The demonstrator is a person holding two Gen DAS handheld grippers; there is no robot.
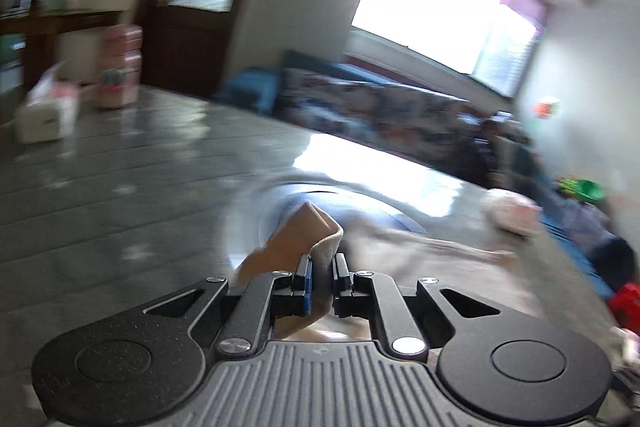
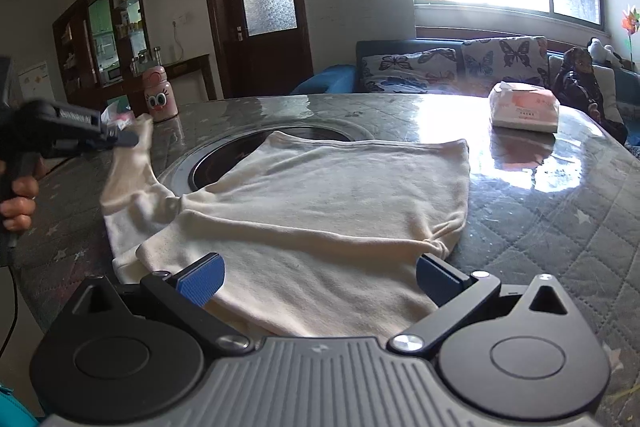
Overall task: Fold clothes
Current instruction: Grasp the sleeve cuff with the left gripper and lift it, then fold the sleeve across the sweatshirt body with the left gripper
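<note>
Okay, left hand-held gripper [image 1: 322, 269] clenched on the sleeve end [image 1: 308, 235] of the cream shirt [image 2: 320, 203], sleeve lifted off the tabletop [image 2: 540, 211] at the left. Right hand-held gripper [image 2: 320, 277] released, jaws wide apart, hovering over the shirt's near edge, pads not pressing cloth. Shirt lies mostly flat mid-tabletop, far part draped over the round dark inset [image 2: 224, 155]. Judged: light, soft, limp knit, will sag and wrinkle when lifted; best pinched at cuff, hem corners or shoulder seams, not mid-panel. Right side looks bunched near the right jaw, may need smoothing. Around: tissue pack [image 2: 524, 105] at far right, well apart from the shirt; pink bottle [image 2: 160, 97] far left behind the raised sleeve, near enough that a swinging sleeve could brush it. Sofa [image 2: 440, 67] beyond. Left view blurred, so details there are unclear
</note>
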